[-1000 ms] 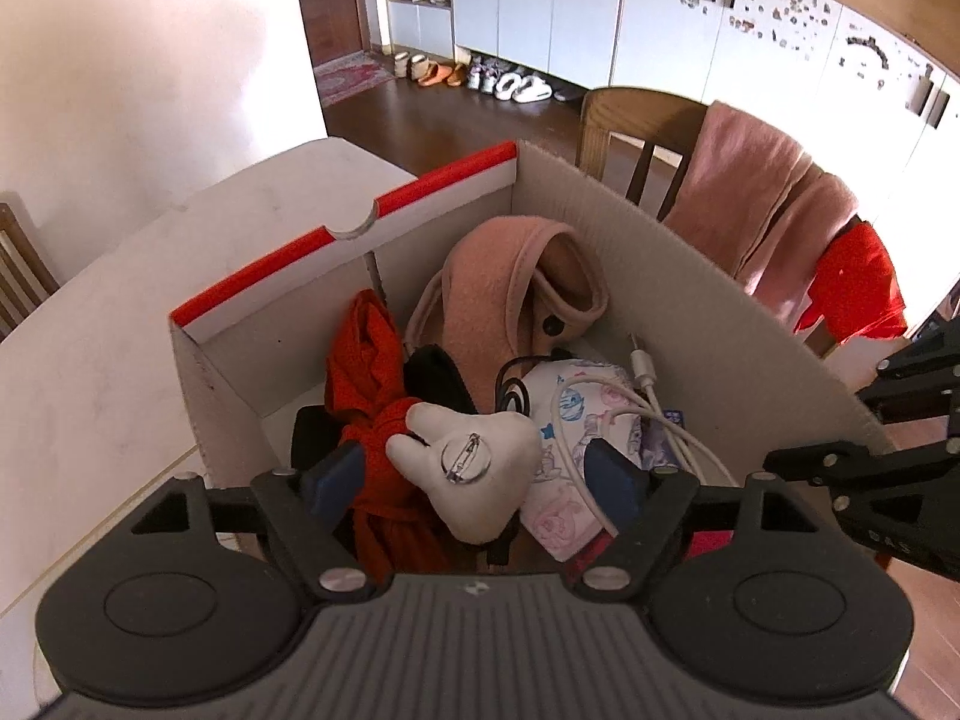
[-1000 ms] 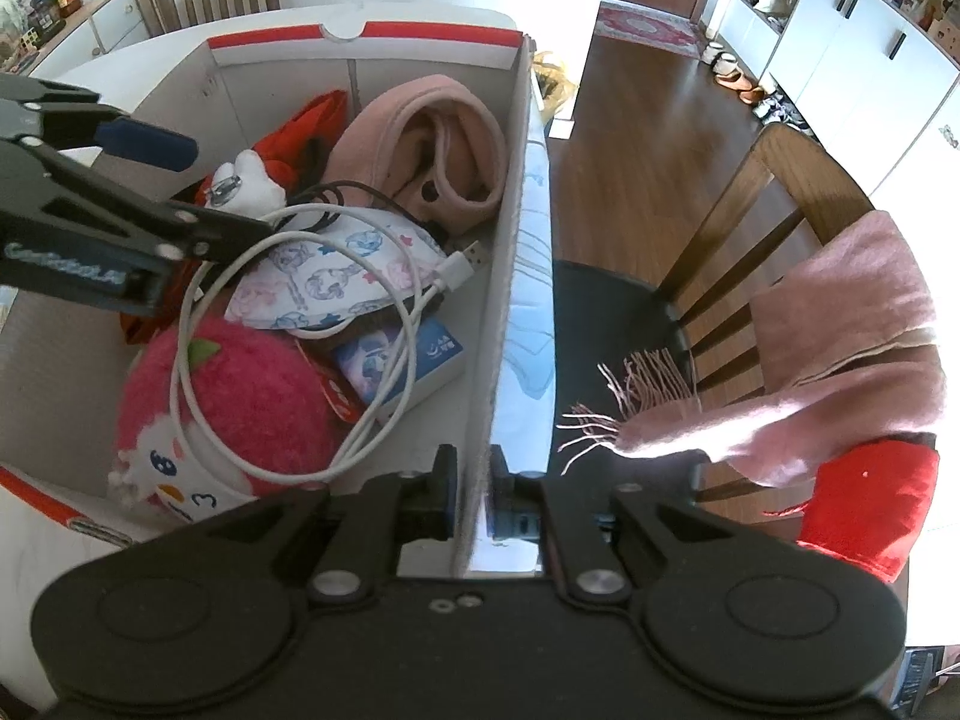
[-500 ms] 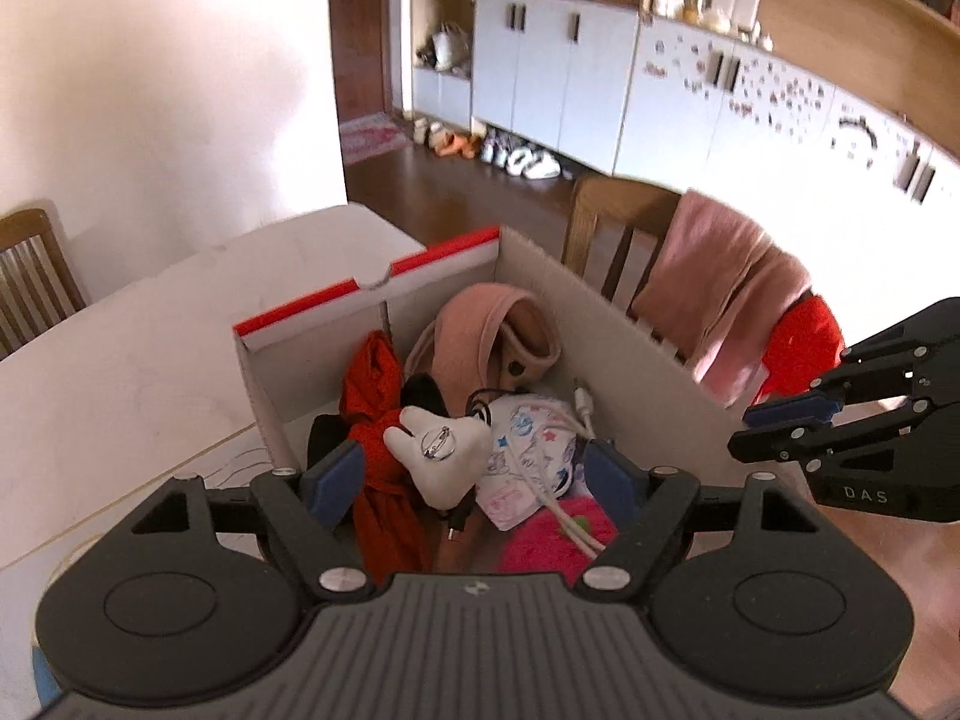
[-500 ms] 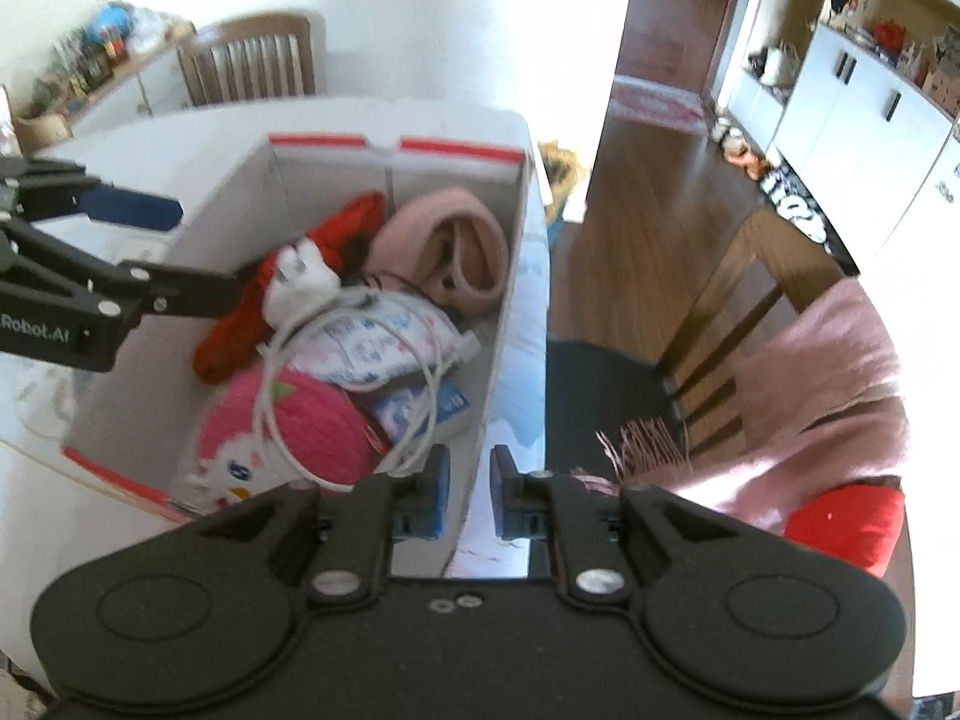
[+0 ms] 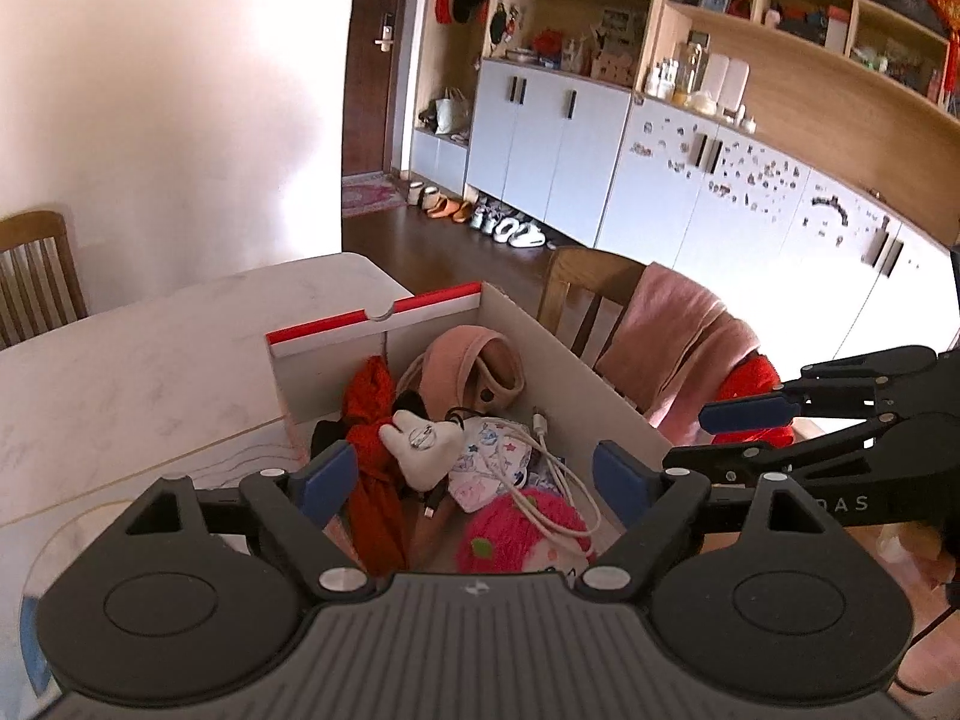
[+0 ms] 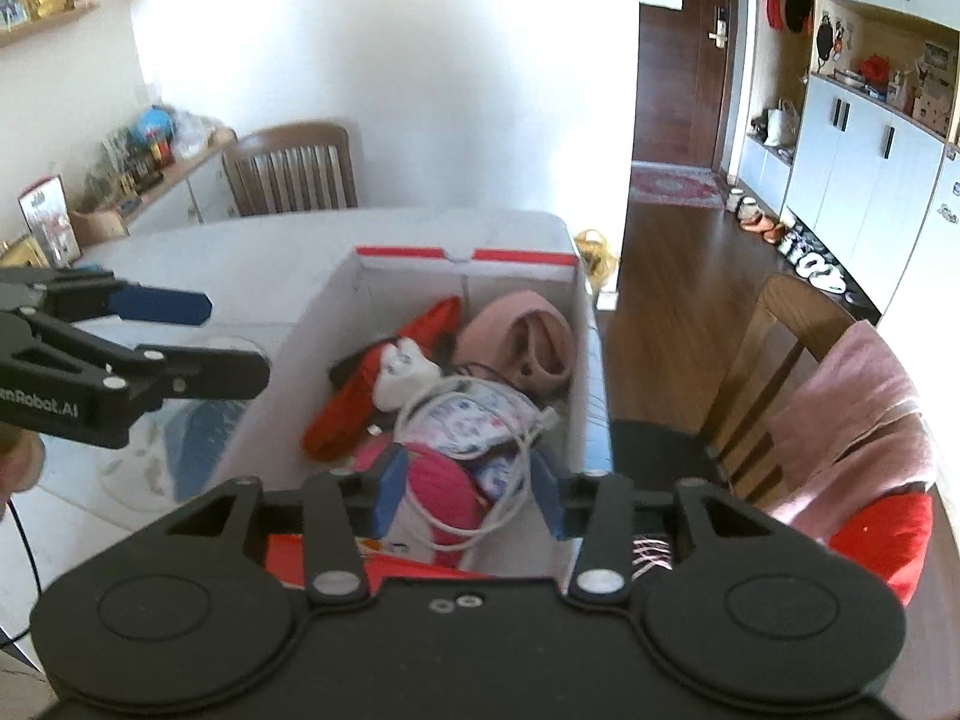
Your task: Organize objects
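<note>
A cardboard box (image 6: 576, 360) with a red-trimmed far flap sits on the white table (image 5: 150, 360), right at the table edge nearest the wooden chair (image 6: 780, 360), and everything gathered so far lies inside it. Against the box's far wall a pink fabric piece (image 6: 522, 342) is bunched up, with a red cloth (image 6: 354, 402) draped along the side next to it. A small white plush (image 5: 420, 450) bearing a metal pin rests on the red cloth near the box's middle. Beside it lies a patterned pouch (image 6: 474, 426), and a white cable (image 6: 516, 450) loops over that and over the pink strawberry plush (image 5: 516, 534) at the box's near end. The left gripper (image 5: 474, 480) hovers above the box's near end with its fingers spread wide and nothing between them. The right gripper (image 6: 468, 489) hangs over the same end, its fingers also parted and holding nothing. A pink blanket (image 6: 852, 420) is draped over the chair beside the box.
</note>
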Demonstrator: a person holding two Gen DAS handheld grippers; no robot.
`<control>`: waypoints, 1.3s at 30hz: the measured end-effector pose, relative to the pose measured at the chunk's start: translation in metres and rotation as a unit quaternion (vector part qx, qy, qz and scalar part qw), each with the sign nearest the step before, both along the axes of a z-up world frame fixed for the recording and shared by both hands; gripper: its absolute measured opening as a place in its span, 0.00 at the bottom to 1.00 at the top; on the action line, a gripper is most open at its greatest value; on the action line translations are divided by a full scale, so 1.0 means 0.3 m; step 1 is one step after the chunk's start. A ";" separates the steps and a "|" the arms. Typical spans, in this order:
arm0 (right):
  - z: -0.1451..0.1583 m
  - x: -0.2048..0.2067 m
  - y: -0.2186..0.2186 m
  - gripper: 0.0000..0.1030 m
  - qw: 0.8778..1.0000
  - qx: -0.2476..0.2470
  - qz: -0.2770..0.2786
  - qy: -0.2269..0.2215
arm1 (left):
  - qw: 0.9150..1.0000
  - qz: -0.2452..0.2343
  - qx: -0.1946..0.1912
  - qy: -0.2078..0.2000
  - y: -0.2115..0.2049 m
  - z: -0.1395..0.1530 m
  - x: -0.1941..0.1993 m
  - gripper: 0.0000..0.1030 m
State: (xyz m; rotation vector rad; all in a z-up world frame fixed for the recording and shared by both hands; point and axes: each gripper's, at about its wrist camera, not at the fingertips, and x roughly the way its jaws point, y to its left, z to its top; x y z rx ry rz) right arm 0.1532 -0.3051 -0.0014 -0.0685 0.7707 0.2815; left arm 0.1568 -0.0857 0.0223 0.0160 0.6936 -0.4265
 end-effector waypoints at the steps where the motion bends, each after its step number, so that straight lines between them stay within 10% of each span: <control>1: 0.007 -0.015 0.007 0.51 1.000 0.006 0.002 -0.005 | 1.000 0.002 -0.002 -0.001 0.011 0.002 -0.010 0.85; 17: 0.046 -0.150 0.079 0.99 0.996 0.039 -0.027 -0.072 | 0.999 -0.022 -0.042 -0.009 0.108 -0.006 -0.096 1.00; 39: 0.010 -0.253 0.153 0.99 0.995 0.045 -0.046 -0.078 | 0.999 -0.027 -0.035 -0.027 0.164 -0.020 -0.189 1.00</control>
